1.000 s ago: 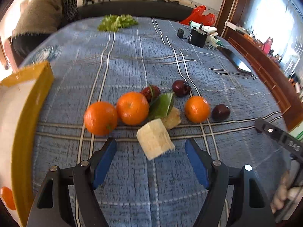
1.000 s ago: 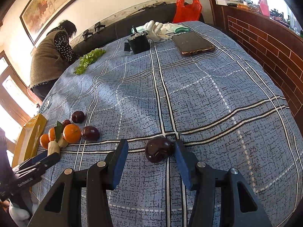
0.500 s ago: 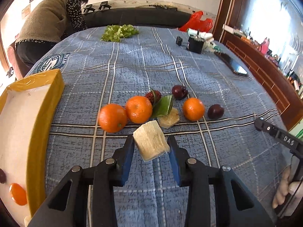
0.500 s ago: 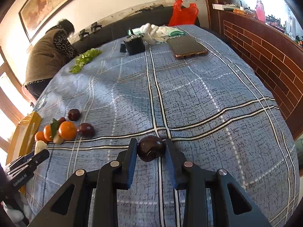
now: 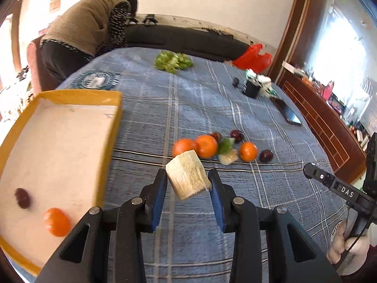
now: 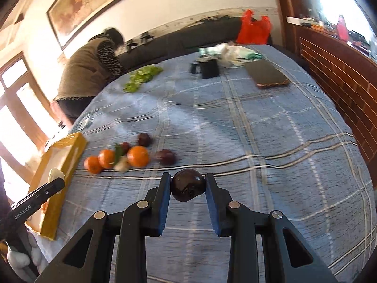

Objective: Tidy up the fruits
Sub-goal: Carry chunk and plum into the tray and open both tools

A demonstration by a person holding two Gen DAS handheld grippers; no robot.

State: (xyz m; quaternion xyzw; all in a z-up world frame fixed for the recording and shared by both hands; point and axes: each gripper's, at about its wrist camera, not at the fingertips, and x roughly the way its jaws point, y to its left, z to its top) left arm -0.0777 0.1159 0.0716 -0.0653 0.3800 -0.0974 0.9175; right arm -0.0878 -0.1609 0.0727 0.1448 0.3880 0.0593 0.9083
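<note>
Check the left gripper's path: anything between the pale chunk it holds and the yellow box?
Nothing visible. The left gripper is shut on the pale chunk, clear of the cloth; the yellow box sits to its left, with only bare blue bedspread between. Its near wall must be cleared.

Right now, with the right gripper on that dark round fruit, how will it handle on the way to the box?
The dark fruit looks smooth and glossy, so it may slip between the pads. Being round, it would probably roll on the cloth if dropped. The right gripper holds it only at its sides.
</note>
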